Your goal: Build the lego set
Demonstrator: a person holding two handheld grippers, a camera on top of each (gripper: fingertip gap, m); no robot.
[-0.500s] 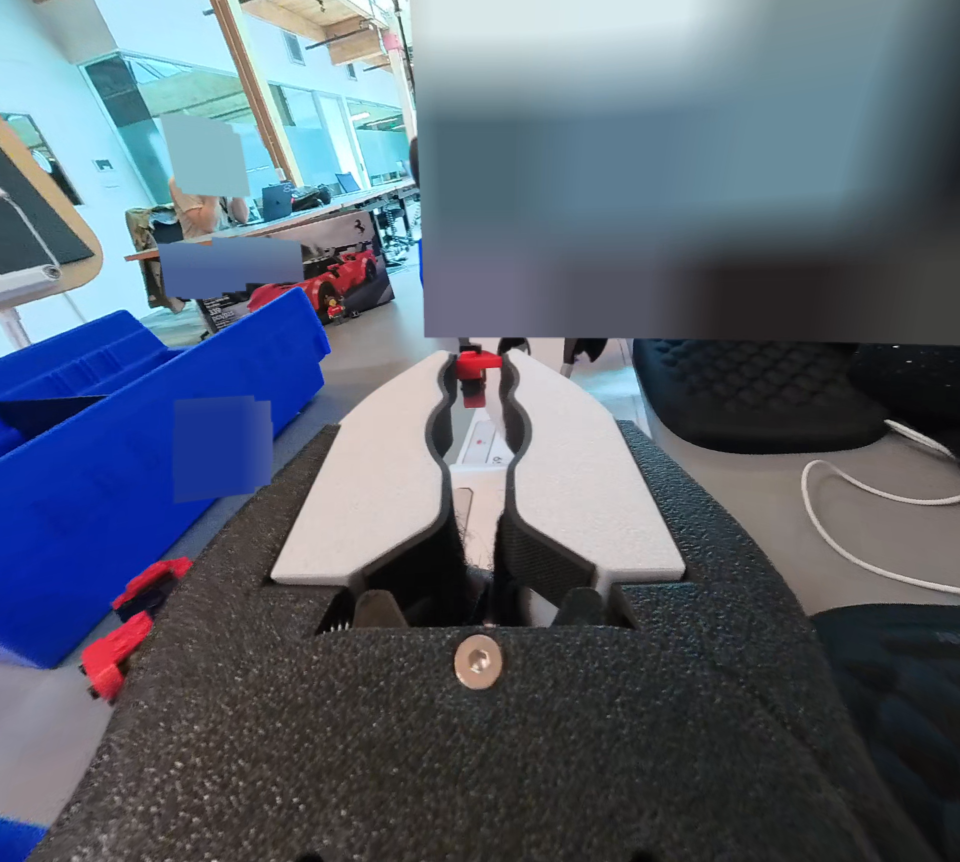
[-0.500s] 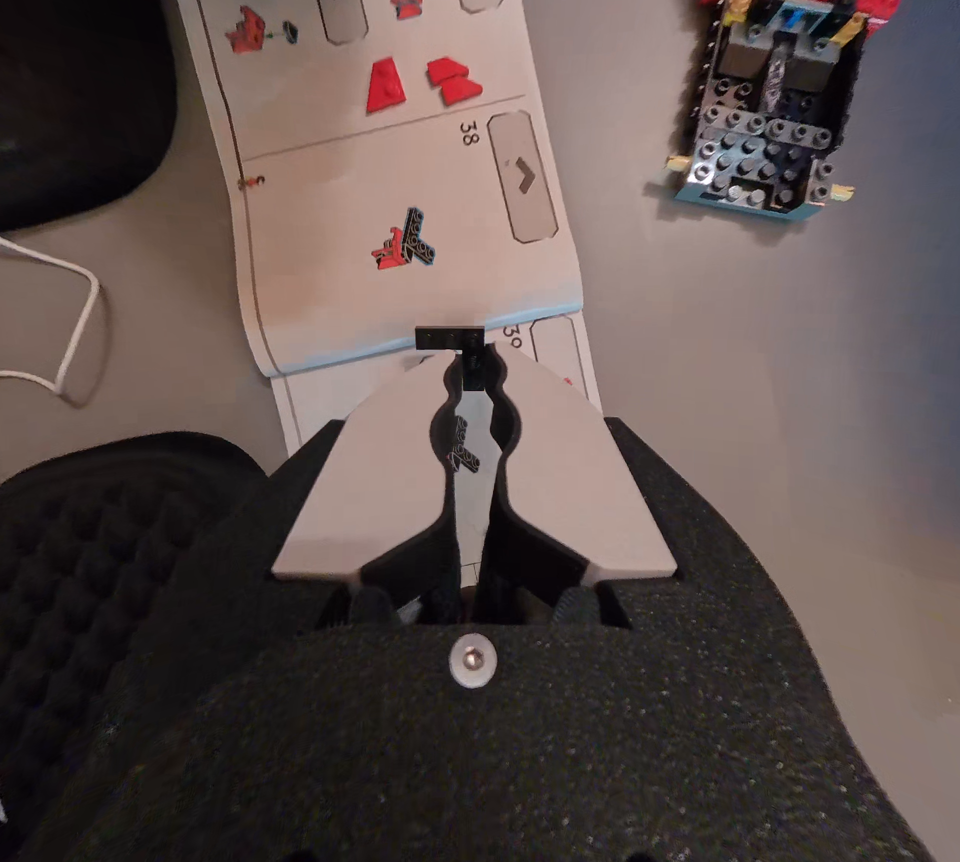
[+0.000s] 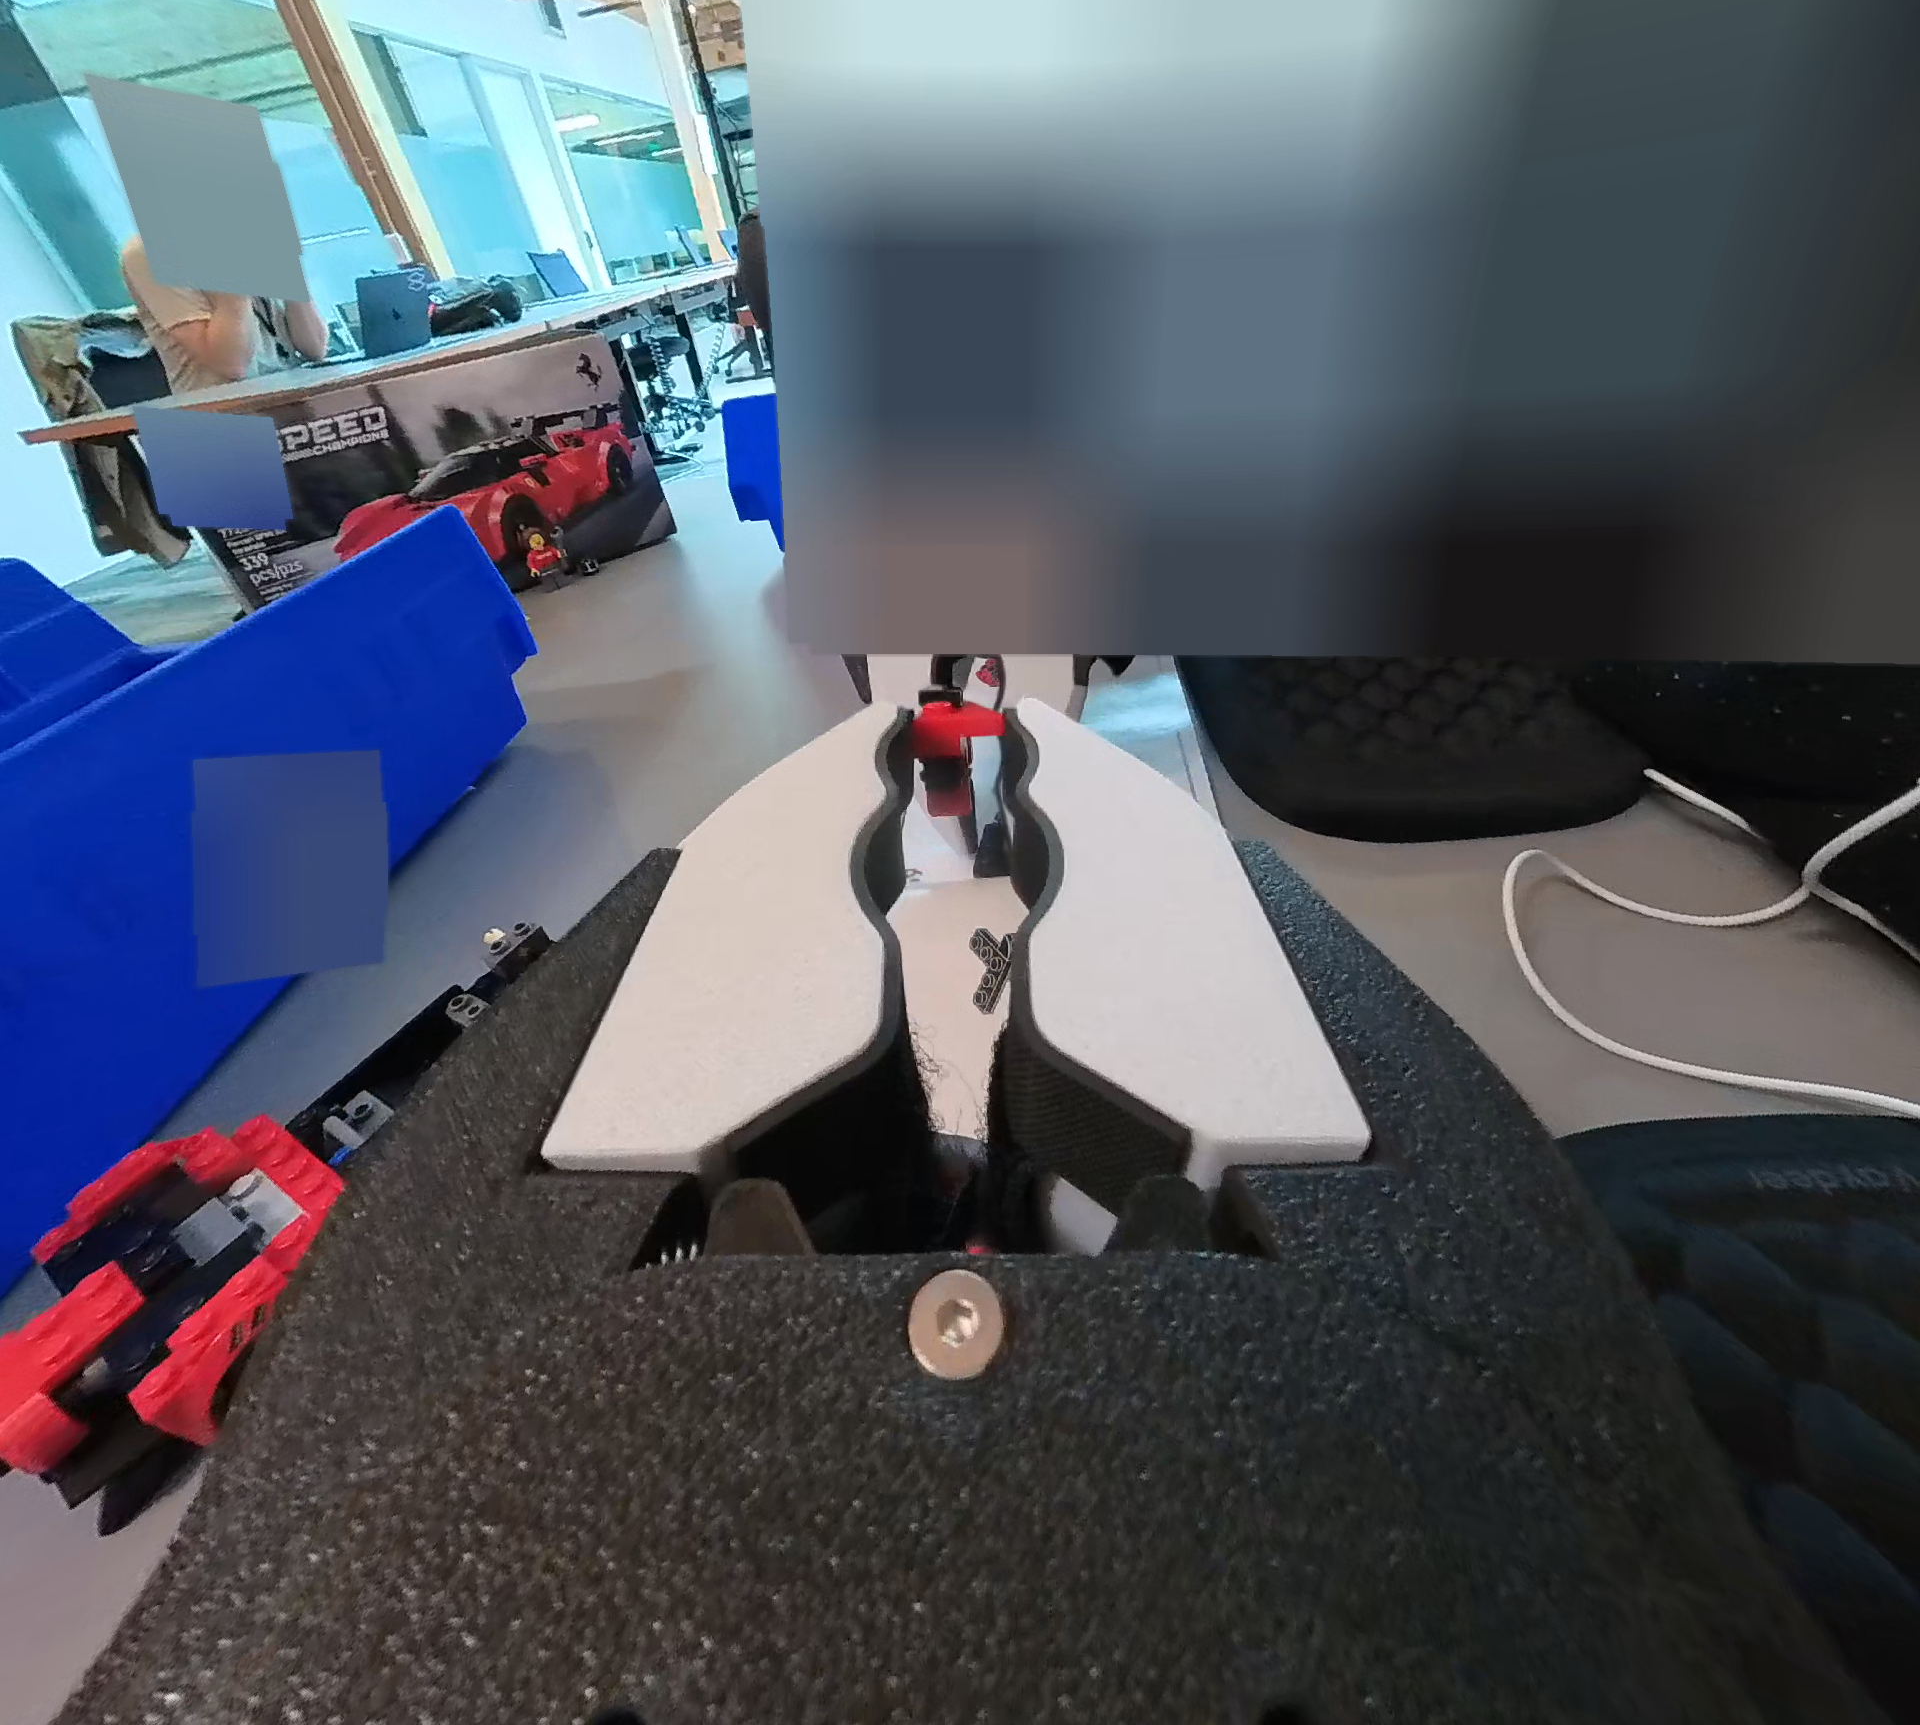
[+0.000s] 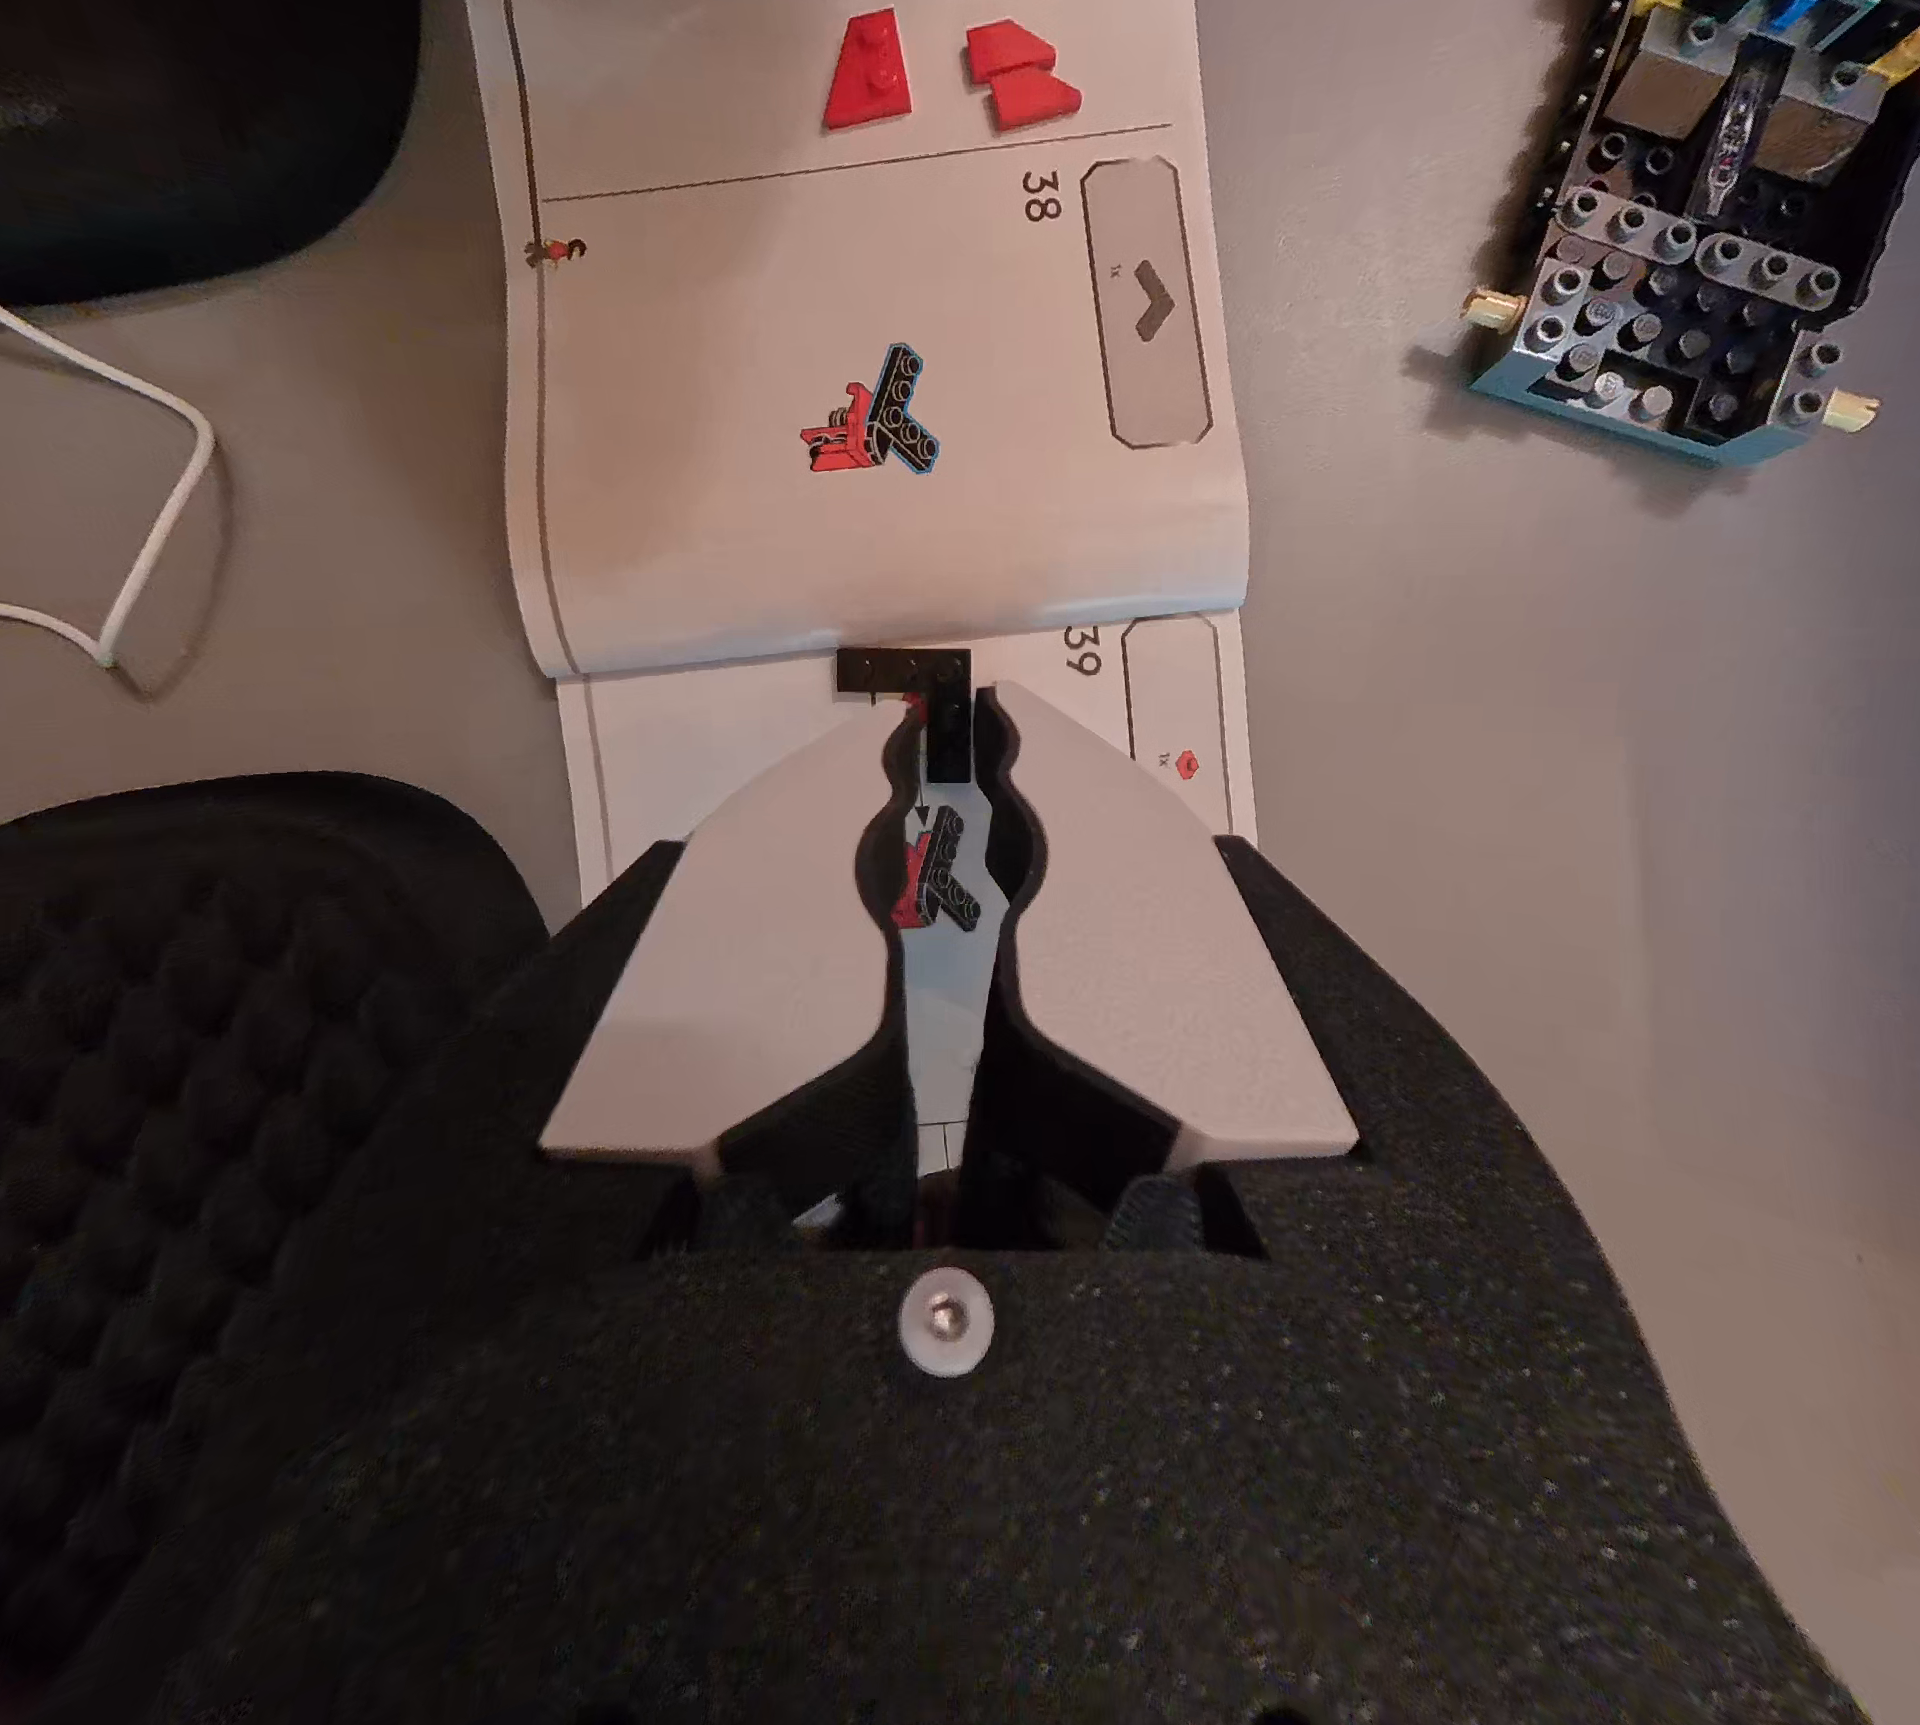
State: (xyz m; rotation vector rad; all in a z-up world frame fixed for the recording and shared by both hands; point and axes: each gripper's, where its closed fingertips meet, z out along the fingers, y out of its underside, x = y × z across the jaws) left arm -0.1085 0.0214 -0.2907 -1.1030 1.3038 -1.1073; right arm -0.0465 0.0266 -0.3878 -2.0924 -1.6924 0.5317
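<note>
My left gripper [image 3: 958, 725] is shut on a small red lego piece [image 3: 948, 756] and holds it above the open instruction booklet [image 3: 951, 979]. My right gripper [image 4: 940, 704] is shut on a black angled lego plate [image 4: 914, 688] and holds it over the booklet [image 4: 831, 325], near its fold. The half-built red, black and grey lego car [image 4: 1725, 148] lies on the table at the upper right of the right wrist view. It also shows at the lower left of the left wrist view [image 3: 156, 1270].
Blue bins [image 3: 260, 792] stand at the left, with the set's box [image 3: 488, 470] behind them. Black padded cushions [image 3: 1392, 740] [image 4: 187, 44] and a white cable [image 3: 1621, 979] lie to the right of the booklet. A person sits at a far desk. There is about 12 cm between the tips of the two grippers.
The left gripper has shifted so the lego car now shows more fully at the lower left. The right gripper has moved closer to the booklet. Both keep hold of their pieces.
</note>
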